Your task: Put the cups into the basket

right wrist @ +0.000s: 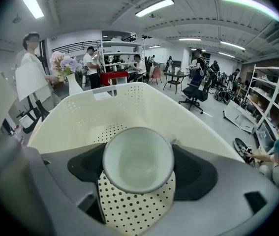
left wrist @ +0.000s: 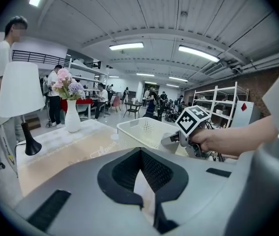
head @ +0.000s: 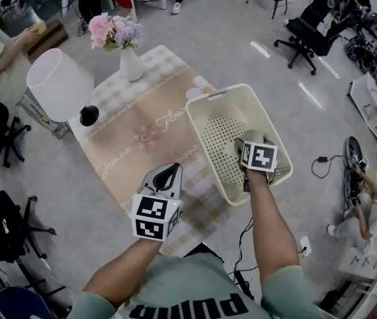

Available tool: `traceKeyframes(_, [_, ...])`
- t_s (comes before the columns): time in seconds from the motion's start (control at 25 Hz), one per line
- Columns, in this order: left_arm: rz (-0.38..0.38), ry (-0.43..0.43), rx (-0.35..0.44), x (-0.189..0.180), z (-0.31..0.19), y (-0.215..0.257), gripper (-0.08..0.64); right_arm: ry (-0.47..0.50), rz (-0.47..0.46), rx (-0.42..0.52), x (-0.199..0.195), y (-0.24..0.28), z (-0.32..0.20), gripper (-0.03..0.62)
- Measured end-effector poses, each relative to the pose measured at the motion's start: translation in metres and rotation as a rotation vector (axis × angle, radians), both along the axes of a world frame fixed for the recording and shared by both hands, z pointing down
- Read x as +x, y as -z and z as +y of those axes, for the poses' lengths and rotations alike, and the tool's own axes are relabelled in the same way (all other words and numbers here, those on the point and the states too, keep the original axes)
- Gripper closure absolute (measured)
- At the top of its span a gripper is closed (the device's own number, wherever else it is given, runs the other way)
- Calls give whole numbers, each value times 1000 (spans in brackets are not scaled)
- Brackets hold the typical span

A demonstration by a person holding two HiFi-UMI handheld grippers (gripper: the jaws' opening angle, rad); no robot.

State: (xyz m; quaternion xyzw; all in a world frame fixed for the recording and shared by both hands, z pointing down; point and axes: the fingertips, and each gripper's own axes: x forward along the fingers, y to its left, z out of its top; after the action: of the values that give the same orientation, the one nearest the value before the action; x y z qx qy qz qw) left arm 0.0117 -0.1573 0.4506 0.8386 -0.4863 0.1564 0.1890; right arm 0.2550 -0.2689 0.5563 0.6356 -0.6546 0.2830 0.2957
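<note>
Above the basket (head: 205,105) at the worktop's (head: 141,138) 3 o'clock edge, right hand-held gripper (head: 249,140) clasps a white cup (right wrist: 138,160). Advise lowering to the perforated floor before letting go. Idle left hand-held gripper (head: 170,171): clenched, empty, 6 o'clock.

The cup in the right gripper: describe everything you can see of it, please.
The cup is round, pale and glossy, apparently glazed ceramic, and empty. Its mouth faces the right gripper view's camera, so it is tipped on its side. A small nub at the upper right of its rim may be a handle. The right gripper clamps it, a dark pad against each side. It is held inside the cream plastic basket, over the perforated floor. Whether it touches that floor cannot be told.
</note>
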Motion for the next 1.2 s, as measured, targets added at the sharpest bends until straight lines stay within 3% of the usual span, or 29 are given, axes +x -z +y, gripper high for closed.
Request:
traceKeyframes(0.44, [-6, 3, -16, 5, -8, -4, 558, -56, -14, -31, 2, -19, -14, 201])
traceKeyframes(1.2, [22, 10, -12, -5, -2, -1, 558, -6, 26, -25, -1, -9, -5, 201])
